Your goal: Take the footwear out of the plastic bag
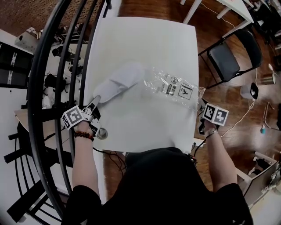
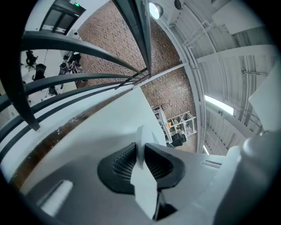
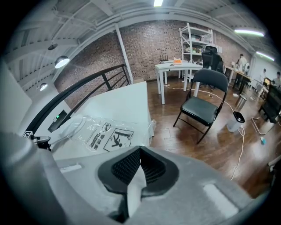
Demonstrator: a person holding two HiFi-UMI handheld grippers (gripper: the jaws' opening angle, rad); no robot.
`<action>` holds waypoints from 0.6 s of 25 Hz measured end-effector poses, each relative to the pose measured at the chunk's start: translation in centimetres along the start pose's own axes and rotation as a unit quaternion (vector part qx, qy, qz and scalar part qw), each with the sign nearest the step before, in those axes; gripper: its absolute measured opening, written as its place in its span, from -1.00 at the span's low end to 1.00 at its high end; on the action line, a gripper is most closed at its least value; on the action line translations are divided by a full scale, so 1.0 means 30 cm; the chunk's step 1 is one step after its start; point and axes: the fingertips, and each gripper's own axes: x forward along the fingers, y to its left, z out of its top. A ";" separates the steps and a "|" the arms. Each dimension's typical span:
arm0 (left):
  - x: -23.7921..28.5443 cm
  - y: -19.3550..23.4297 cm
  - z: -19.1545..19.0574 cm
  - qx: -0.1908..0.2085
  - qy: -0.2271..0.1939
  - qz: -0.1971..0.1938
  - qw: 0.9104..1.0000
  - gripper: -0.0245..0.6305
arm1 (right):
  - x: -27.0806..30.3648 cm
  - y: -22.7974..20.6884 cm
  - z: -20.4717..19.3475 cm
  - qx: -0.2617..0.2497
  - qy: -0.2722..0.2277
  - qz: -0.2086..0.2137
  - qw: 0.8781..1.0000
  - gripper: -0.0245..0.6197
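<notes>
Far left: black rails [image 1: 48, 88] beside a white table [image 1: 149, 39]. Next, left gripper [image 1: 95, 103] at the table's left edge, fingers [image 2: 123, 163] pinching the thin end of a white slipper [image 1: 120, 82]. Slipper flat on the table, near end in the pinch, far end right at the mouth of a clear bag [image 1: 173, 85]; hard to tell if that end sits inside. Most of the slipper out in the open. Bag flat on the table too, with black print on it, reaching to the right edge. Then right gripper [image 1: 203, 110] at that edge, fingers [image 3: 127, 167] pressed together on a thin pale bit, seemingly the bag's corner. Past the table on the right, black folding chair [image 1: 228, 59] on a brown wood floor [image 1: 175, 9]
</notes>
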 end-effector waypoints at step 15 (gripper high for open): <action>0.009 0.029 -0.034 0.064 0.019 0.069 0.995 -0.52 | -0.012 0.065 -0.030 -0.013 0.012 0.025 1.000 -0.80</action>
